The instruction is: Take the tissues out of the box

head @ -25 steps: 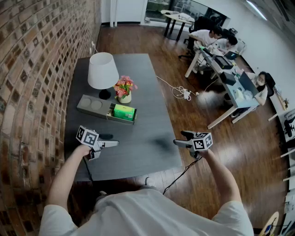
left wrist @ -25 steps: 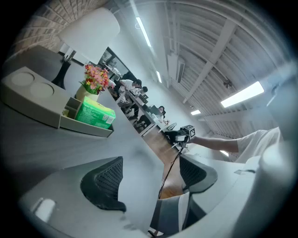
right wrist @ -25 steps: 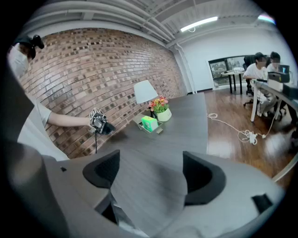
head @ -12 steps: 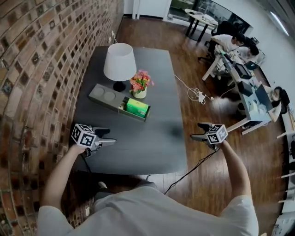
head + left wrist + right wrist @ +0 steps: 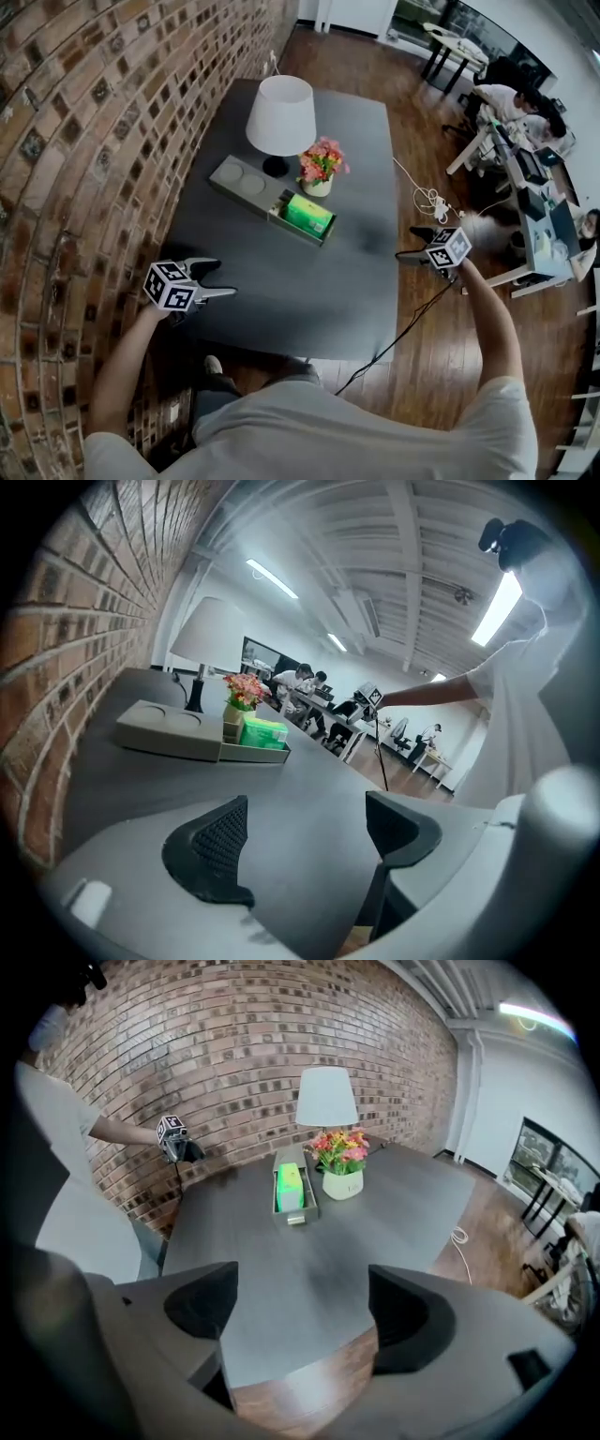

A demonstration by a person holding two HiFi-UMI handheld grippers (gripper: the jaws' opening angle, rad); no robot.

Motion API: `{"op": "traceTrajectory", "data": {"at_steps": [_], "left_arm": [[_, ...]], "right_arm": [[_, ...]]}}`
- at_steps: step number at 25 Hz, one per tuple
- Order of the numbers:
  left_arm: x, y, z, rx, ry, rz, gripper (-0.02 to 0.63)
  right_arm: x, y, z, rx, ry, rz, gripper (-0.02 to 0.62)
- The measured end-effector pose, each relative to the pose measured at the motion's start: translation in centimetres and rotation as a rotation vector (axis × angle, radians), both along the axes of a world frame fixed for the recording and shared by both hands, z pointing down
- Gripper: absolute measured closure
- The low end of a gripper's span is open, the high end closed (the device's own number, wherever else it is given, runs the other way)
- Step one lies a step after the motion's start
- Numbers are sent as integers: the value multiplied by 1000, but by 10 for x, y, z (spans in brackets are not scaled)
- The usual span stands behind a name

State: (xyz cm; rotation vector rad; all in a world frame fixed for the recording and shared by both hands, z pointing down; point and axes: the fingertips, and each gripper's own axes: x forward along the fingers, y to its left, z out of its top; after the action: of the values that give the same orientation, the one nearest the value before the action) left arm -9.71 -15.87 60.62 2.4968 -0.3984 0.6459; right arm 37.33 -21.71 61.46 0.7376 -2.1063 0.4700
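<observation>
A brick wall runs along my left side and a wooden floor spreads out on my right, with people seated at desks far across the room. Between wall and floor stands the dark grey table, its long side against the bricks. At its far end a lamp with a white shade stands on a black base. Just in front of the lamp lies a long grey tray, set at a slant, with two round hollows in its left part. A small white pot of pink and orange flowers stands just behind the tray's right end. The green tissue box lies in the tray's right compartment, well apart from both my tools.

My left gripper hangs over the near left corner of the table, pointing across it. Its fingers stand wide apart and hold nothing; between them I see only bare tabletop, with the tray and box further off. My right gripper is out past the table's right edge, above the floor, aimed back over the table towards the wall. Its fingers are spreading wider at this moment, and they too hold nothing: only the table's edge and a strip of floor show between them
</observation>
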Motion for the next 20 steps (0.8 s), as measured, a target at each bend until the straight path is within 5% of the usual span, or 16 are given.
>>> {"op": "traceTrajectory", "data": {"at_steps": [4,9,20], "left_arm": [[0,-10,-8,1,75,-86,213],[4,-21,1,82,24,-125,213],[49,-30,-9,168,54,-147,213]], "right_arm": [[-43,-40,10,10,-5,-95,150],[-102,-79,21,11,-7,-193,150],[-199,-127,59,-21,-3,-283,150]]}}
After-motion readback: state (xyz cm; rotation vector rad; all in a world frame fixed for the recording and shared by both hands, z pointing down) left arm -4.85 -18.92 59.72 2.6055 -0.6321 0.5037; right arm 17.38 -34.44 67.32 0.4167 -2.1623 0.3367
